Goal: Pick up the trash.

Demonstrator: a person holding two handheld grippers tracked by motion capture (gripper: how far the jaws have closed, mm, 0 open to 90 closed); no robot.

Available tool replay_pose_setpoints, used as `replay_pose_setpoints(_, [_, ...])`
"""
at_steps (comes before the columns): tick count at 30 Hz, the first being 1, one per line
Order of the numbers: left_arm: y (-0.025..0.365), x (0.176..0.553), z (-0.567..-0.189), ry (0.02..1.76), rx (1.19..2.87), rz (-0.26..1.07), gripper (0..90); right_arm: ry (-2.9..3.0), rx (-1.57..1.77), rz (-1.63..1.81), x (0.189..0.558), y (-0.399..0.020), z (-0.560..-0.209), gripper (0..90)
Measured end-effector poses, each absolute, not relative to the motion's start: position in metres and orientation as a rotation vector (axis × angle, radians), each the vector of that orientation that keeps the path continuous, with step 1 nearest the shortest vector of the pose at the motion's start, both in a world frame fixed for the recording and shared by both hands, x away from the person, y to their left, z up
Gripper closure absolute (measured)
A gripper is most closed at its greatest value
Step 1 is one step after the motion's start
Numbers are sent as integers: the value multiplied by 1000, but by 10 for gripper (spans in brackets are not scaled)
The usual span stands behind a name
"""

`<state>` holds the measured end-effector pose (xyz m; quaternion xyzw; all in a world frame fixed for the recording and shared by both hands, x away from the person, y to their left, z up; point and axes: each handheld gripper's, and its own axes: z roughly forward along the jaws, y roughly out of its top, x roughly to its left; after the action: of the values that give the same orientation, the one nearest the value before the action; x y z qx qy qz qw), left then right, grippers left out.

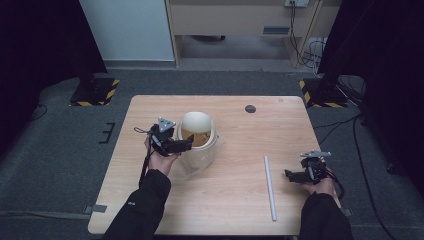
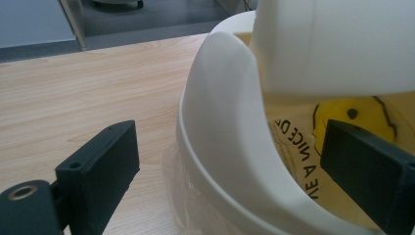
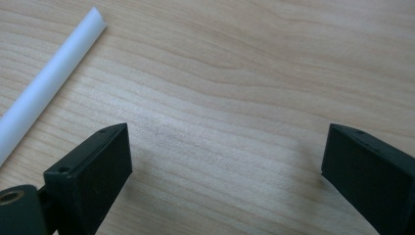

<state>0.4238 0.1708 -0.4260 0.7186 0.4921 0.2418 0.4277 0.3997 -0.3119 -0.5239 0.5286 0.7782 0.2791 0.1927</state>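
- a light wooden table (image 1: pixel 225 200) carries everything; a small dark round spot (image 1: pixel 250 108) sits near its far edge, a little right of the middle.
- a cream-white container (image 1: pixel 199 145) with a raised domed lid (image 1: pixel 196 122) stands on the table left of the middle, nearer the far edge than the near one.
- in the left gripper view the container's thick white rim (image 2: pixel 220 147) curves between the two jaws, and the lid (image 2: pixel 337 44) hangs over the opening from above.
- inside the container lies a yellowish bag (image 2: pixel 298 161) with dark printed letters and a yellow round mark; some clear plastic (image 2: pixel 181 196) shows under the container's base on the wood.
- the left gripper (image 1: pixel 186 145) is held by the person's left hand (image 1: pixel 161 159) just beside the container's left side, its tips reaching over the rim.
- its jaws are spread wide: one stands outside the container's wall, the other inside the opening over the bag. whether either touches the rim, i cannot tell.
- a long white tube (image 1: pixel 270 187) lies on the right half of the table, running from about the middle down toward the near edge.
- the right gripper (image 1: pixel 289 174) is held by the person's right hand (image 1: pixel 322 184) close to the table's right edge, pointing left toward the tube and apart from it.
- in the right gripper view its jaws are spread wide over bare wood, pinching nothing; the tube (image 3: pixel 44 88) lies off to the upper left of them.
- dark sleeves (image 1: pixel 145 200) cover both forearms, coming in from the near edge.
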Motion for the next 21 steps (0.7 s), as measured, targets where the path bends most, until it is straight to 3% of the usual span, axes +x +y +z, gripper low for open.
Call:
replay_pose_setpoints(12, [199, 387, -412, 1171, 1757, 615, 76, 2142, 1446, 816, 394, -308, -511, 75])
replay_pose_setpoints(21, [230, 351, -424, 1197, 1779, 610, 76, 2115, 1366, 911, 384, -296, -488, 115])
